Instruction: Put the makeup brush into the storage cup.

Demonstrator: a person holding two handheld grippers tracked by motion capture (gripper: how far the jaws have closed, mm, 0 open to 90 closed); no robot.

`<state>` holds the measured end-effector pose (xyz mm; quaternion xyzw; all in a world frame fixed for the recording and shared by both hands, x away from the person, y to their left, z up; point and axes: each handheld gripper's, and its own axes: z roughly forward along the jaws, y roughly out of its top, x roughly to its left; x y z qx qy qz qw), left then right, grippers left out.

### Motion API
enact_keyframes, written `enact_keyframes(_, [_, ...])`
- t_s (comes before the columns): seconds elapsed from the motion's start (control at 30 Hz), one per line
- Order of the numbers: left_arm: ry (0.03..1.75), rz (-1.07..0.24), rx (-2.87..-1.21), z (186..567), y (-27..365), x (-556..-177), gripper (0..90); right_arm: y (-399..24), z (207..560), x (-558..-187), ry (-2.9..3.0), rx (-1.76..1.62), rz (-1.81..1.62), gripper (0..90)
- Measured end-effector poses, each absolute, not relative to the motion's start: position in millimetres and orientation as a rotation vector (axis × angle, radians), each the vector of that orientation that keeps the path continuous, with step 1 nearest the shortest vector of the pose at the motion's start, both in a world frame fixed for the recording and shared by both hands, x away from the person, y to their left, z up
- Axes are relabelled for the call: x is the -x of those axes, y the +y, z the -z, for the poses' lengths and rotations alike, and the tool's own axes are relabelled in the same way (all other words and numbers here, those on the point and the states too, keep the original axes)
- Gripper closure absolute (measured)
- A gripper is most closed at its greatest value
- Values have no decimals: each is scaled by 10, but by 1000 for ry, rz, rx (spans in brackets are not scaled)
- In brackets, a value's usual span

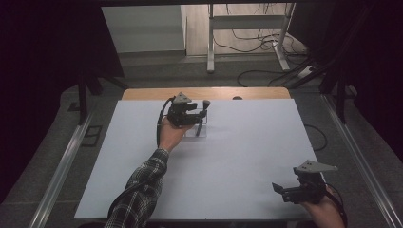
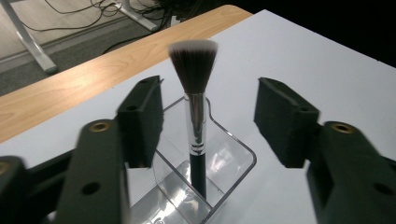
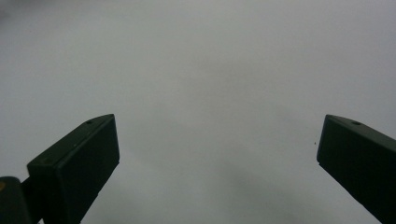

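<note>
Bristles up, a makeup brush with a black handle, silver ferrule and dark, white-tipped bristle head (image 2: 195, 98) stands upright in a clear plastic holder with rounded corners (image 2: 233, 172), its handle end down inside the compartment. The holder rests on the white table mat (image 1: 237, 156), toward the far side, near the strip of light wooden table edge (image 1: 142, 93). The left gripper (image 2: 208, 121) sits around the brush with its jaws parted on either side of the ferrule, neither pad touching it; the brush stands free. In the high view that gripper (image 1: 190, 114) is held by a hand with a plaid sleeve (image 1: 142, 190). The right gripper (image 1: 285, 189) hovers well apart at the near right corner of the mat, jaws wide and holding nothing.
</note>
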<state>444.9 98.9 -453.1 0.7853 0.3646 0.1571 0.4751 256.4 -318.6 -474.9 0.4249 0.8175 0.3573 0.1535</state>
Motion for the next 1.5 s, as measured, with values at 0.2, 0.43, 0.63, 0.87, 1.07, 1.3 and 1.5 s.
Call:
enact_keyframes(0.2, [881, -351, -1946, 4472, 990, -4445, 276, -3185, 4748, -2564, 2344, -1219, -1025, 0])
enact_keyframes(0.43, [872, -349, -1978, 4452, 991, -4418, 144, -3185, 4749, -2564, 2345, -1219, -1024, 0])
enact_keyframes(0.63, [862, -279, -1992, 4454, 1024, -4399, 72, -3183, 4750, -2565, 2347, -1224, -1024, 0])
enact_keyframes(0.87, [831, -186, -1991, 4454, 1097, -4366, 13, -3179, 4750, -2567, 2346, -1223, -1021, 0])
enact_keyframes(1.07, [819, -206, -2020, 4461, 1125, -4304, 0, -3177, 4750, -2567, 2346, -1222, -1019, 0])
enact_keyframes(1.3, [805, -201, -1989, 4482, 1171, -4195, 0, -3179, 4750, -2568, 2348, -1225, -1017, 0])
enact_keyframes(1.5, [793, -202, -2000, 4506, 1197, -4127, 0, -3176, 4750, -2569, 2348, -1225, -1012, 0])
